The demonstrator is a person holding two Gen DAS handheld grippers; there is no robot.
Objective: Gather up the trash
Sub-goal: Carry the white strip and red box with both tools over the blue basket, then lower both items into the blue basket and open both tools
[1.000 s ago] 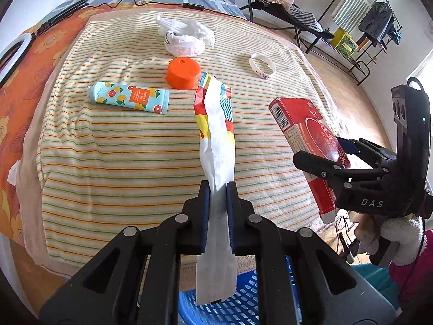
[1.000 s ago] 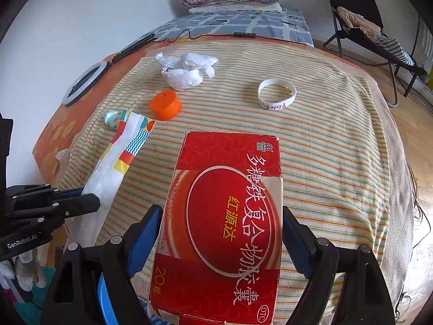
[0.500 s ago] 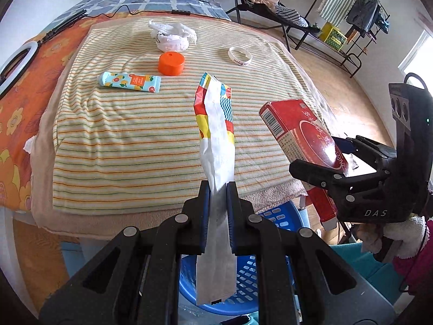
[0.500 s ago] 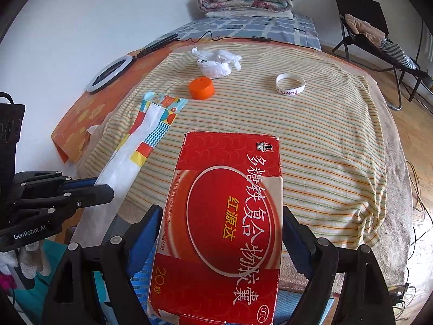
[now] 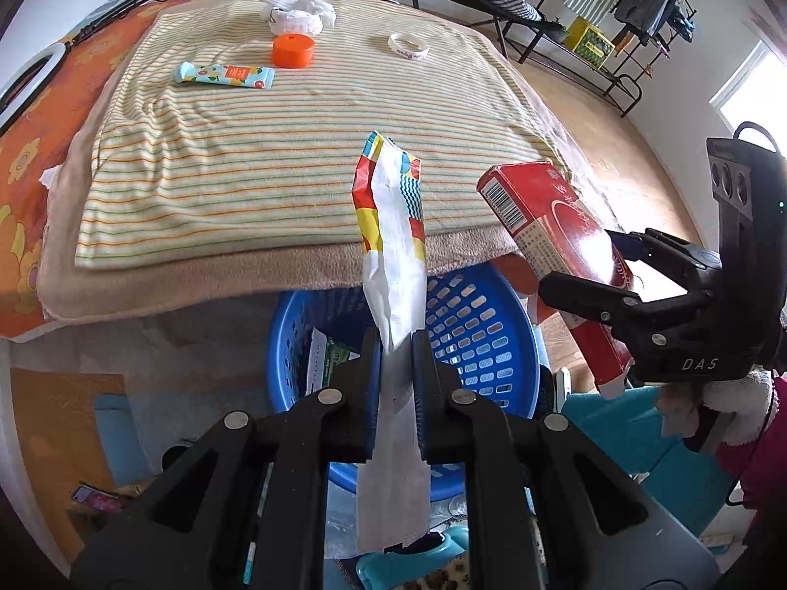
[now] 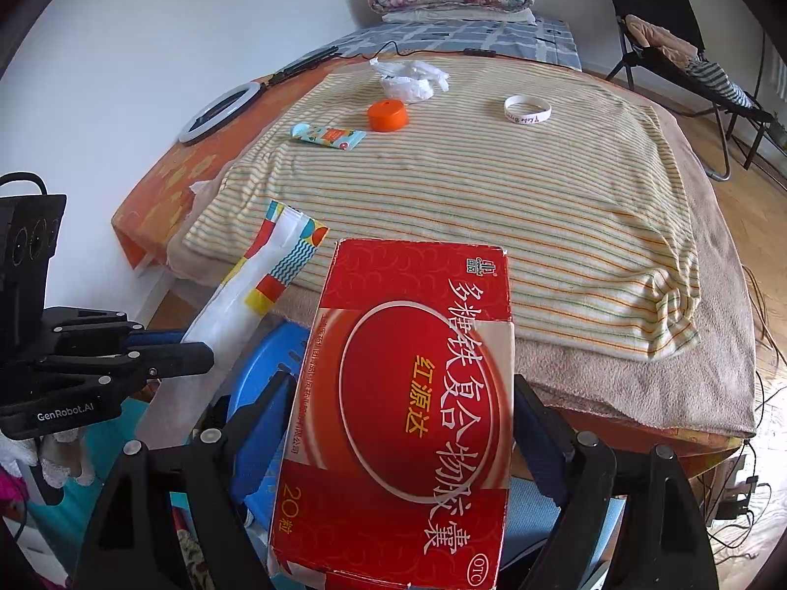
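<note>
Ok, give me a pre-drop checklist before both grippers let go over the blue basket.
1. Left gripper clamped on the paper wrapper: ok.
2. Right gripper shut on the red box: ok.
3. Wrapper lined up over the blue basket: ok in the left wrist view, though its upper end reaches up in front of the bed edge.
4. Box over the basket: cannot tell; it hangs near the rim, and the box hides most of the basket in the right wrist view.
5. Room in the basket: ok, only a little trash shows inside.
6. Items left on the striped blanket: not ok, several remain.
</note>
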